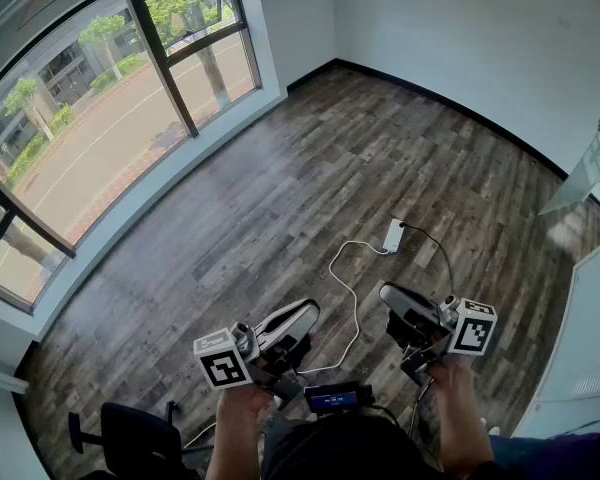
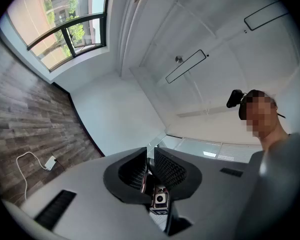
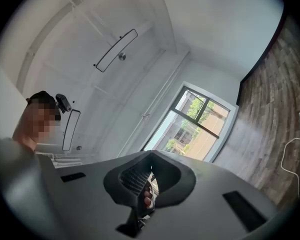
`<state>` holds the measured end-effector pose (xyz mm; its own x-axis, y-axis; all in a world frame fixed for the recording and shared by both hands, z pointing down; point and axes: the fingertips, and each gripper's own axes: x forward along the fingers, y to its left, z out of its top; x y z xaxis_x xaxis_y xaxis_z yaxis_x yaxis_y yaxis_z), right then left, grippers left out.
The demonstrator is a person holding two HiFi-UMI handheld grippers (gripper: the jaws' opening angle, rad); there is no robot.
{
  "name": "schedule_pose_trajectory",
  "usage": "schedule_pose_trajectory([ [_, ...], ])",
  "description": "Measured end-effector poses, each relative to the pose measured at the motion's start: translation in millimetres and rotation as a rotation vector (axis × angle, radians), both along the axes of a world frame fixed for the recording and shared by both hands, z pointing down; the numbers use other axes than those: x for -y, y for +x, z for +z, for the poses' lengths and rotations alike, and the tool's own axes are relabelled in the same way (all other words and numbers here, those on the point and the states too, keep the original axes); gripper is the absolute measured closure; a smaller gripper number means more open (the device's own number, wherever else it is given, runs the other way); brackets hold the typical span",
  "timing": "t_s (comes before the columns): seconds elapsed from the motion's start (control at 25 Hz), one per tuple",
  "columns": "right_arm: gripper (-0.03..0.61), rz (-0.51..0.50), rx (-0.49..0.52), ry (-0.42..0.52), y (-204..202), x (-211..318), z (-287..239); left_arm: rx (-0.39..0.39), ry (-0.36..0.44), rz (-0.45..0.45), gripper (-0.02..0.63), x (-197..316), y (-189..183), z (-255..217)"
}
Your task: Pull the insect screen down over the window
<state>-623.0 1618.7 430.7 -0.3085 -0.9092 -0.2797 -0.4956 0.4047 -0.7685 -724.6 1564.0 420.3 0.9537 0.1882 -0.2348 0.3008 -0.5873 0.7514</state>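
Head view showed both grippers held low and close to the body, the left gripper (image 1: 296,320) and right gripper (image 1: 401,300) side by side and carrying nothing. In the left gripper view the jaws were drawn in to a thin slit with nothing between them; in the right gripper view the jaws met at their tips, likewise empty. Just ahead of the jaws a white cable (image 1: 352,298) ran across the wood floor (image 1: 280,188) to an adapter (image 1: 393,235). The window (image 1: 110,128) lay well apart from both jaws, ahead and to the left; the insect screen itself could not be made out, presumably rolled up at the frame's top. To do this step well, the person would likely step around the cable, open one pair of jaws before reaching the screen's pull bar, and draw it down evenly.
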Motion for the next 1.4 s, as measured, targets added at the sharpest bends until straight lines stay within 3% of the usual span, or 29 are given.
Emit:
schedule_pose_trajectory([
  [0.44,0.569,0.006,0.022,0.01,44,-12,-3,0.018,0.027,0.004,0.561,-12,46,-9],
  [0.8,0.569,0.062,-0.015,0.04,93,15,-12,0.0,0.063,0.036,0.561,25,99,-16],
  [1.04,0.568,0.122,-0.066,0.004,148,82,-6,-0.052,0.042,0.042,0.561,104,153,-13],
  [1.4,0.568,0.122,-0.122,-0.042,228,282,-34,-0.081,-0.013,-0.031,0.561,308,215,-26],
])
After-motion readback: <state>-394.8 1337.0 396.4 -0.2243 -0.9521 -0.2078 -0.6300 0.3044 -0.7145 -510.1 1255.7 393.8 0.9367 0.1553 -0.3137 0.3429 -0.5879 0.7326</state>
